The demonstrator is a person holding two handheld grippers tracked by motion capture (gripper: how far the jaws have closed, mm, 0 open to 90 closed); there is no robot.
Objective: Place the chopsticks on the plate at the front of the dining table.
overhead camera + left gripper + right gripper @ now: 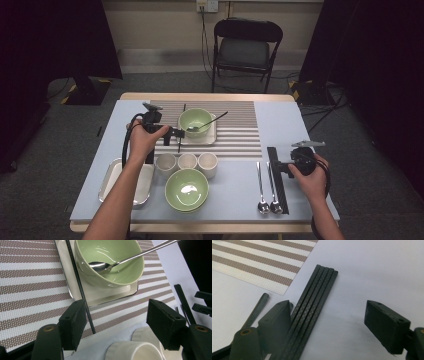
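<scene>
High view: left gripper (176,133) hovers wide open beside a single black chopstick (181,128) lying on the striped placemat (240,132), gripping nothing. Right gripper (325,325) spread wide, empty, over black chopsticks (312,307) bundled on the table (367,270).

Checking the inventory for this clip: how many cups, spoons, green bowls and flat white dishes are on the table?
White cups: 3
Spoons: 3
Green bowls: 2
Flat white dishes: 2
Total: 10
</scene>
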